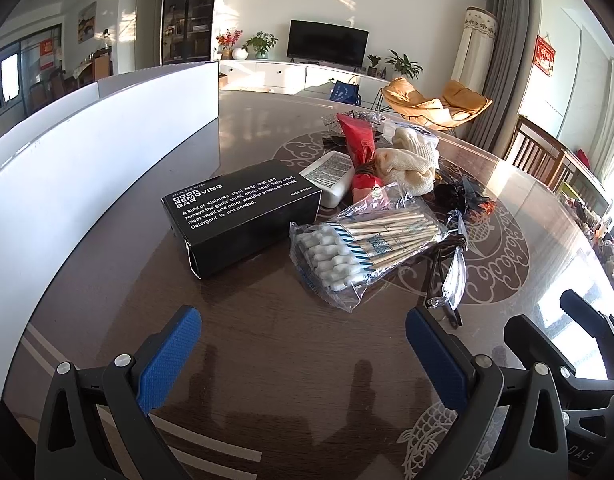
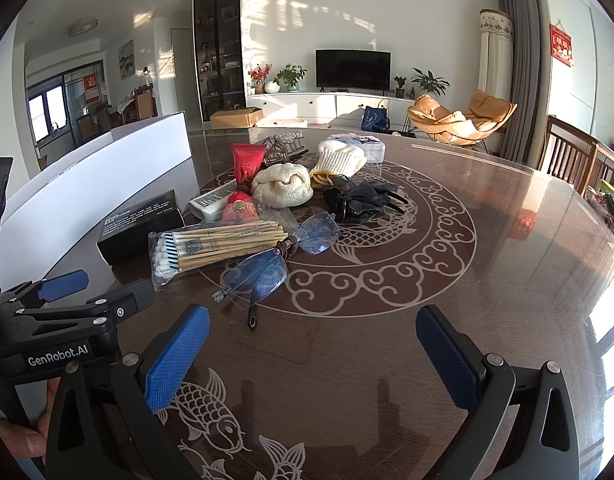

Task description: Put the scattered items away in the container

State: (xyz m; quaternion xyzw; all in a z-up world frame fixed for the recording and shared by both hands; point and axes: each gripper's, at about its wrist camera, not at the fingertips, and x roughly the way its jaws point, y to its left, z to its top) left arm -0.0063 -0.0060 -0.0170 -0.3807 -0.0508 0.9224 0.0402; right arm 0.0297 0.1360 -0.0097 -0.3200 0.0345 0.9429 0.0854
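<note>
Clutter is all on the counter yet: black box, cotton swabs, glasses, knit gloves, hair clip. The white container stands at ten o'clock, its inside hidden. Your left gripper and right gripper both gape empty. Free room lies at three o'clock.

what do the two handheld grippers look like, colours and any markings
Both are black frames with silver screws and two fingers faced with blue textured pads. The left gripper carries white "GenRobot.AI" lettering on its body. The right gripper shows triangular cut-outs in its finger arms. No cables or sleeves visible.
</note>
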